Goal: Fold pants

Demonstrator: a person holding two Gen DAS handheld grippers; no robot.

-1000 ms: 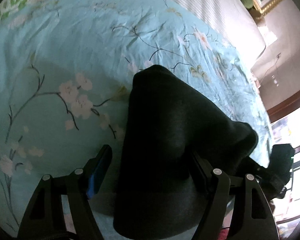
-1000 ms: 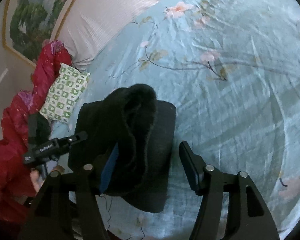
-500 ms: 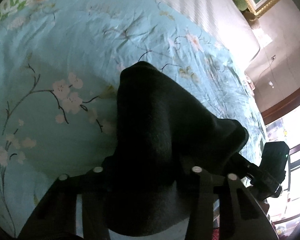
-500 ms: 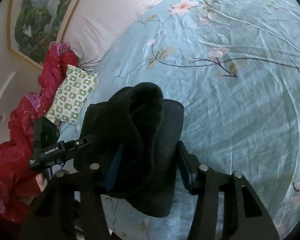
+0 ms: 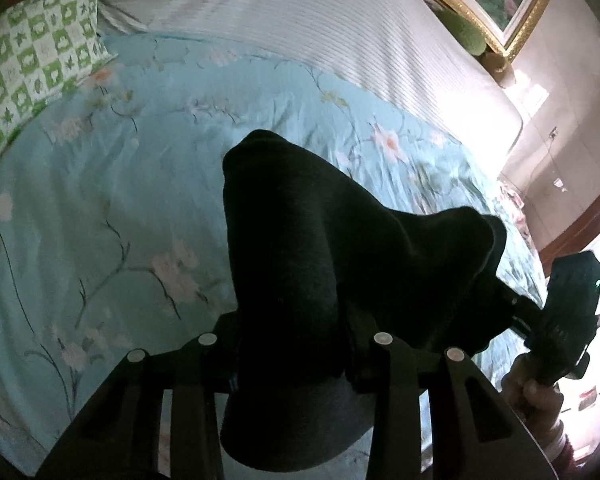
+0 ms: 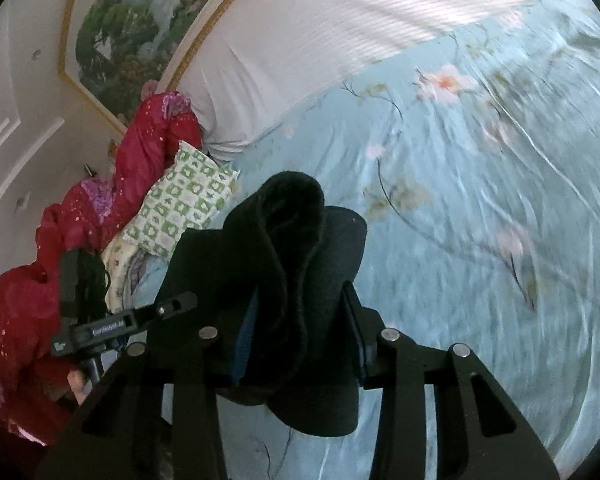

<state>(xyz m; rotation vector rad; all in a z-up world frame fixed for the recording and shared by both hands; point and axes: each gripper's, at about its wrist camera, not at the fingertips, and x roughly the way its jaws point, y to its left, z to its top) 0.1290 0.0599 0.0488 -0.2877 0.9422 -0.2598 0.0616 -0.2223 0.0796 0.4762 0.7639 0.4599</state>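
The black pants (image 5: 320, 248) are bunched in a thick folded bundle, held up over the light blue floral bedsheet (image 5: 80, 200). My left gripper (image 5: 292, 356) is shut on one end of the bundle, its fingers pressed into the cloth. My right gripper (image 6: 296, 340) is shut on the other end of the pants (image 6: 284, 256), where the folded layers curl between the fingers. The right gripper also shows at the right edge of the left wrist view (image 5: 564, 312), and the left gripper shows at the left of the right wrist view (image 6: 112, 320).
A green and white checked pillow (image 5: 32, 68) lies at the bed's head, next to a red quilt (image 6: 60, 240). A white striped cover (image 5: 320, 20) spans the head of the bed. A framed painting (image 6: 140, 12) hangs on the wall behind.
Both grippers closed from open onto the pants bundle. The bundle has been lifted off the sheet and both views have tilted up toward the head of the bed.
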